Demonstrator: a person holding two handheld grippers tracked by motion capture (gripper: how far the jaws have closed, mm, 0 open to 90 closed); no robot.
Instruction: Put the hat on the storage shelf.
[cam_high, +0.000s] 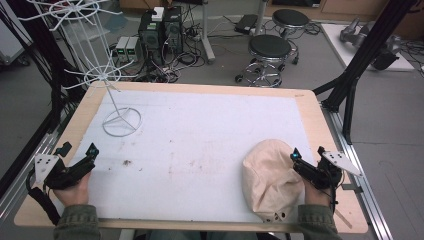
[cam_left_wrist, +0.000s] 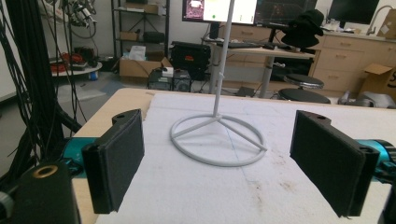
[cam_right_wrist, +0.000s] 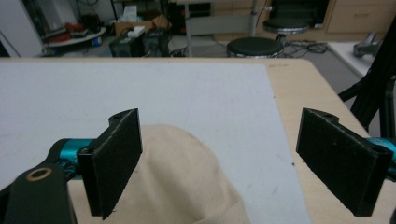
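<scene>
Grippers rest at the near corners of your table (cam_high: 310, 107): your left gripper (cam_high: 80, 157) by the near-left edge, your right gripper (cam_high: 307, 156) just beside the beige cap (cam_high: 270, 182) on the white mat (cam_high: 200, 145). Along your left gripper (cam_left_wrist: 217, 163), jaws stand wide, the white wire stand (cam_left_wrist: 218, 139) ahead. Along your right gripper (cam_right_wrist: 219, 158), jaws gape wide, holding nothing, over the cap (cam_right_wrist: 180, 182).

One cap (cam_high: 270, 180), one wire stand (cam_high: 121, 121)
</scene>
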